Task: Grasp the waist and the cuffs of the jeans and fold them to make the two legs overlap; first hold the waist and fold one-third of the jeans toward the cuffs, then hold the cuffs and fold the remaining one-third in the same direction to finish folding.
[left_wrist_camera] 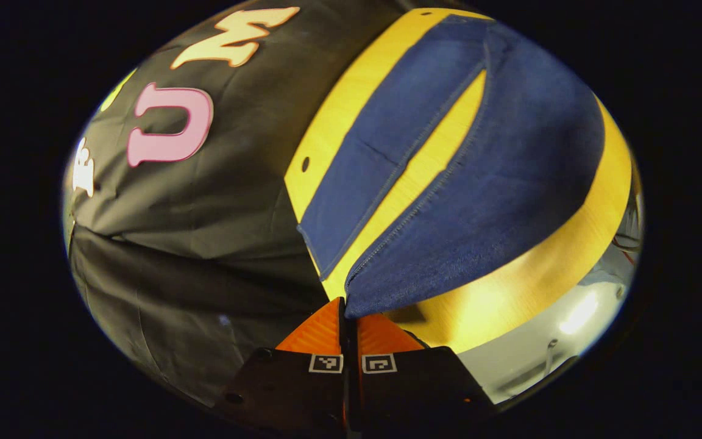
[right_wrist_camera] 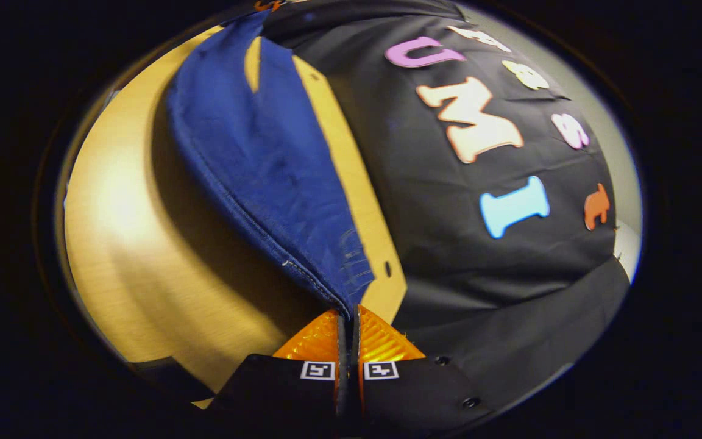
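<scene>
Both tongs are pinched tight on denim: our left tongs (left_wrist_camera: pixel 348 311) grip a corner of the jeans (left_wrist_camera: pixel 479 183) and our right tongs (right_wrist_camera: pixel 347 317) grip another end, lifting one leg off the yellow wooden surface (left_wrist_camera: pixel 570 256). We should carry both ends together, level and taut, toward the far leg (left_wrist_camera: pixel 381 164) lying flat, and match the edges before lowering.
</scene>
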The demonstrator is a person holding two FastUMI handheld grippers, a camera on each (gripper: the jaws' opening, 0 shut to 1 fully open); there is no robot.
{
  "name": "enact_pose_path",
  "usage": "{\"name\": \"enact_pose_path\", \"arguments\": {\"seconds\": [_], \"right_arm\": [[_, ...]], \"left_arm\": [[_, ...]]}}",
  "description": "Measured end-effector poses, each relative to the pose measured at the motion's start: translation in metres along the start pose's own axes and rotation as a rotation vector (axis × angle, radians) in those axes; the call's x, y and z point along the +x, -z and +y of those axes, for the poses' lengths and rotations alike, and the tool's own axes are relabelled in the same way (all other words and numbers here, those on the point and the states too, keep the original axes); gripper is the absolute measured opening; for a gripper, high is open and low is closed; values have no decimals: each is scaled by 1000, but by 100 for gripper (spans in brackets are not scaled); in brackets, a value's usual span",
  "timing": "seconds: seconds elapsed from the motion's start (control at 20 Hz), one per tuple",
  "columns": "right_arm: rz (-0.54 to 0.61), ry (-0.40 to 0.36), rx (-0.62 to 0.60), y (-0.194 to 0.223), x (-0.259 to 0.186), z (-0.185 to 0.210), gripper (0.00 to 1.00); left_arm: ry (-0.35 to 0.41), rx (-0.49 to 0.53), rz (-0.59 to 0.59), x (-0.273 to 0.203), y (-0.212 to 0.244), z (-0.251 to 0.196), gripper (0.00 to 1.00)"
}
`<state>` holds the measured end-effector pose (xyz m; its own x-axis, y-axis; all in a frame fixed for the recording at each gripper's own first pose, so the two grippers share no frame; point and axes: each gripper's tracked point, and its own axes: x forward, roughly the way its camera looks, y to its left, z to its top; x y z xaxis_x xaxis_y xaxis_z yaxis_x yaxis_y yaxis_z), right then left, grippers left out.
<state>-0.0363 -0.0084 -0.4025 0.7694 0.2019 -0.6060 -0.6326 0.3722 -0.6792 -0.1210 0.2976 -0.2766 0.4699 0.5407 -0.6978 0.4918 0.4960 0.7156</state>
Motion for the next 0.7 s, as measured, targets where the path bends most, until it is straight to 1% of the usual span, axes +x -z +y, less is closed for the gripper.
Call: {"name": "enact_pose_path", "arguments": {"seconds": [0.2, 0.3, 0.35, 0.4, 0.45, 0.5, 0.55, 0.7], "right_arm": [[-2, 85, 64, -36, 17, -44, 3], [24, 116, 95, -44, 28, -54, 3], [44, 122, 115, -47, 34, -56, 3], [64, 126, 140, -50, 41, -57, 5], [83, 129, 154, -51, 48, -58, 3], [103, 128, 169, -52, 57, -61, 5], [122, 125, 184, -54, 66, -62, 3], [187, 95, 228, -53, 96, -60, 3]], "left_arm": [[-4, -131, -13, 8, -7, 19, 0], [6, -185, -21, 17, -10, 26, 0], [18, -212, -23, 31, -14, 35, 0], [34, -234, -24, 43, -18, 39, 0], [53, -253, -24, 55, -23, 43, 0], [77, -270, -18, 66, -26, 43, 0], [110, -284, 0, 79, -27, 43, 0], [218, -319, 44, 106, -32, 41, 0]]}}
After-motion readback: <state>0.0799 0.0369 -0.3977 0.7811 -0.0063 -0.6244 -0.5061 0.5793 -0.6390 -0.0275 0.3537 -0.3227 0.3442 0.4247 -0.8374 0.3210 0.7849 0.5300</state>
